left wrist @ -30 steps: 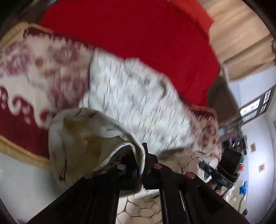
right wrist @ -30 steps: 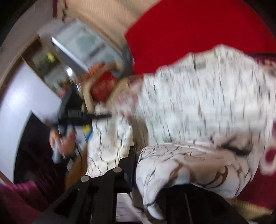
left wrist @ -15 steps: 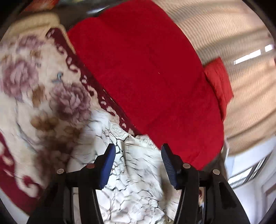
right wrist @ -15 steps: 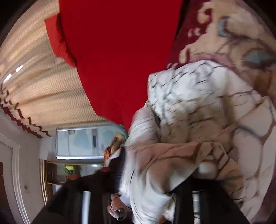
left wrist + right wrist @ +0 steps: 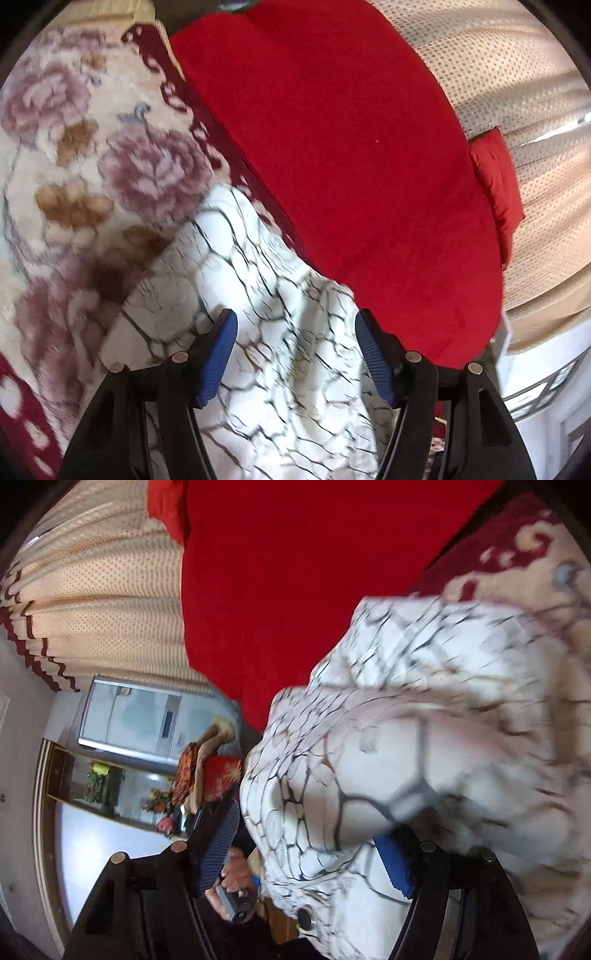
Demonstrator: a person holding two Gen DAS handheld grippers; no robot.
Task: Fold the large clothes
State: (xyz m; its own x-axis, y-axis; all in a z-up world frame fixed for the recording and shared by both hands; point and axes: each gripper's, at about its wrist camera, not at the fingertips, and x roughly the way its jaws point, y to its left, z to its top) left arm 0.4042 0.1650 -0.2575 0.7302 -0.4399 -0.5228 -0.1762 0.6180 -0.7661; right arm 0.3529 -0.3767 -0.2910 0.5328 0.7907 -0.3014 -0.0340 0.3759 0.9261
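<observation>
White crackle-print garment (image 5: 280, 332) dropped at six o'clock: left gripper (image 5: 293, 354) and right gripper (image 5: 310, 845) have just opened wide, this fold released.

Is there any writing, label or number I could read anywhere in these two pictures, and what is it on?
None can be read.
The white appliance by the curtain has a dark panel and small marks, too blurred to read.
The crackle-patterned white garment and the floral blanket carry only patterns.

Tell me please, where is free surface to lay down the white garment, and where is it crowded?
Free: the red blanket, between the floral blanket and the curtain. Crowded: near the grippers, where the white garment covers the floral blanket's edge.
</observation>
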